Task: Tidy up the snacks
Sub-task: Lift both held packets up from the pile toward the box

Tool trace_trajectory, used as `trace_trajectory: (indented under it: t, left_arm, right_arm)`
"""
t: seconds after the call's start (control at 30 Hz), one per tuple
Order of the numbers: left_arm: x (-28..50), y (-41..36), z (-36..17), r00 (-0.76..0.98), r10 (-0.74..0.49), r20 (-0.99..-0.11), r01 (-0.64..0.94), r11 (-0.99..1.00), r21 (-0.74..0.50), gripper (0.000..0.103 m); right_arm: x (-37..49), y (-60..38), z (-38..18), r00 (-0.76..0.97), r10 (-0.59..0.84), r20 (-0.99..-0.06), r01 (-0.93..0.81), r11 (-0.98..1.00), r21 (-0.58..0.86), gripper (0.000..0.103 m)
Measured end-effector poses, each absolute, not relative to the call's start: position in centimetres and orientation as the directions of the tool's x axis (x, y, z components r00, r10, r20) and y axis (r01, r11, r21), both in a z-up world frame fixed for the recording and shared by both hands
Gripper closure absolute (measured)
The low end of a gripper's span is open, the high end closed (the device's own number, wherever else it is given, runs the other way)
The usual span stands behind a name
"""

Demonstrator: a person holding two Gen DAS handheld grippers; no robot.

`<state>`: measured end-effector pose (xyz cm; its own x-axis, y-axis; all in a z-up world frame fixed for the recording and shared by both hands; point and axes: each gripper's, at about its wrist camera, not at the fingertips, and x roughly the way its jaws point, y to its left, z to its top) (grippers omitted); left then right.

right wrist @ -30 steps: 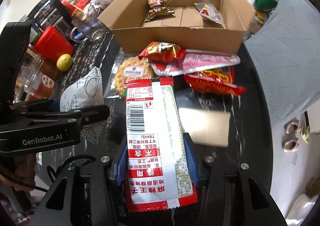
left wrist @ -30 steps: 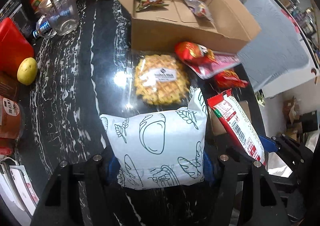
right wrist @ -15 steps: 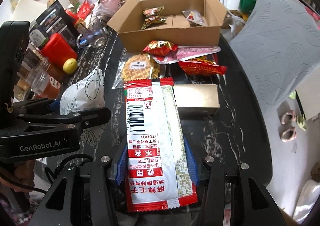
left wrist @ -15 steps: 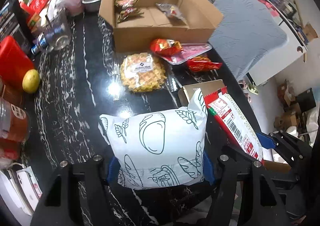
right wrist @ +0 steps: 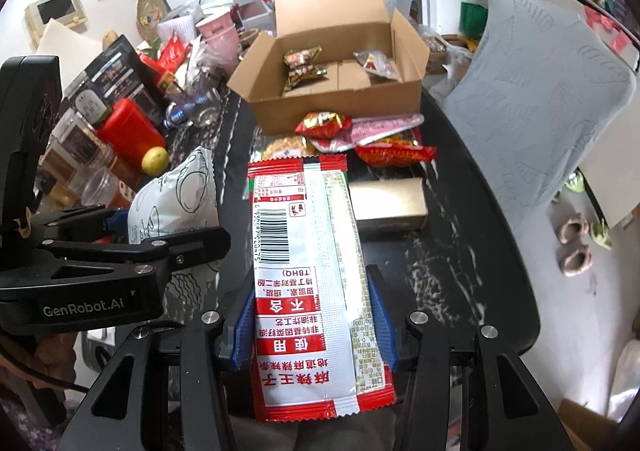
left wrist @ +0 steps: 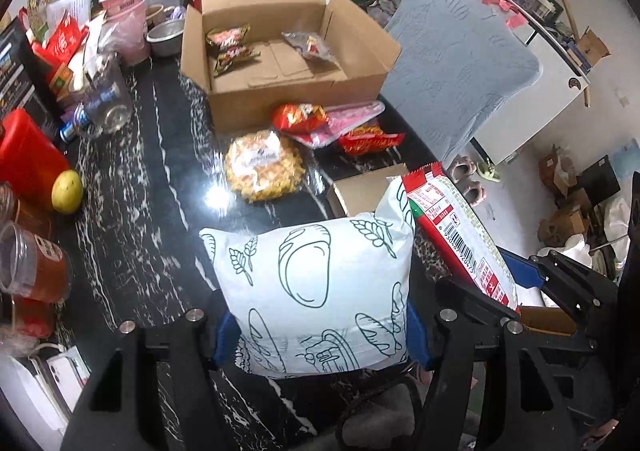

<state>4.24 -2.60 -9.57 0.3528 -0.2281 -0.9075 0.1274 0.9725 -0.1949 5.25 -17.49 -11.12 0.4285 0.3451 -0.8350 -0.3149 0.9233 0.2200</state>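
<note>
Two grippers each clamp a snack above the near end of the black marble table (left wrist: 132,187). The left gripper (left wrist: 320,335) has its blue pads closed on the lower part of a puffy white bag printed with bread drawings (left wrist: 316,287), which stands upright between the fingers. The right gripper (right wrist: 308,327) pinches a long red-and-white spicy snack packet (right wrist: 304,275) near its lower end, barcode side up, and the packet sticks forward over the table. Farther back, an open cardboard box (left wrist: 280,95) holds three small wrapped snacks. Just in front of the box lie a wrapped round waffle (left wrist: 262,167), a red chip bag (left wrist: 298,117), a pink packet (left wrist: 352,115) and another red packet (left wrist: 370,141). A small tan box (right wrist: 388,201) sits beside the held packet's far end. A lemon (left wrist: 67,191) rests at the left edge against a red container (left wrist: 28,159).
</note>
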Motion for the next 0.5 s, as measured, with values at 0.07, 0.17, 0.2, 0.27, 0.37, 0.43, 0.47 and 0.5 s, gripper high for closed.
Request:
trace_trajectory:
  t: [0.07, 0.17, 0.2, 0.27, 0.37, 0.43, 0.47, 0.5]
  left_arm:
    - [4.9, -2.8, -8.9, 0.360, -0.234, -0.903, 0.130, 0.971, -0.200, 0.038]
    - [5.7, -3.1, -8.1, 0.373, -0.235, -0.898, 0.139, 0.971, -0.196, 0.038]
    - [6.1, -3.2, -7.8, 0.381, -0.232, -0.895, 0.140, 0.971, -0.192, 0.038]
    - [6.9, -3.4, -7.2, 0.398, -0.227, -0.889, 0.135, 0.973, -0.187, 0.038]
    - [7.8, -3.5, -6.7, 0.417, -0.225, -0.881, 0.122, 0.974, -0.190, 0.038]
    - [8.6, -3.5, -6.6, 0.430, -0.221, -0.875, 0.109, 0.975, -0.193, 0.038]
    - [9.1, -3.4, -6.6, 0.433, -0.222, -0.874, 0.100, 0.975, -0.199, 0.038]
    - [9.4, -3.4, -6.6, 0.434, -0.223, -0.873, 0.094, 0.975, -0.202, 0.038]
  right_arm:
    - [5.9, -17.8, -10.6, 0.433, 0.350, -0.831, -0.315, 0.922, 0.224, 0.054]
    - [6.6, -18.3, -9.9, 0.444, 0.351, -0.824, -0.321, 0.921, 0.220, 0.054]
    - [7.1, -18.4, -9.6, 0.446, 0.354, -0.822, -0.323, 0.920, 0.221, 0.054]
    - [7.9, -18.6, -9.4, 0.444, 0.360, -0.821, -0.326, 0.918, 0.226, 0.054]
    - [9.2, -18.7, -8.8, 0.440, 0.372, -0.817, -0.343, 0.911, 0.229, 0.054]
    - [10.0, -18.7, -8.6, 0.439, 0.376, -0.816, -0.357, 0.906, 0.226, 0.054]
    - [10.6, -18.6, -8.5, 0.437, 0.376, -0.817, -0.365, 0.904, 0.221, 0.054]
    - [11.0, -18.6, -8.4, 0.436, 0.376, -0.818, -0.369, 0.903, 0.219, 0.054]
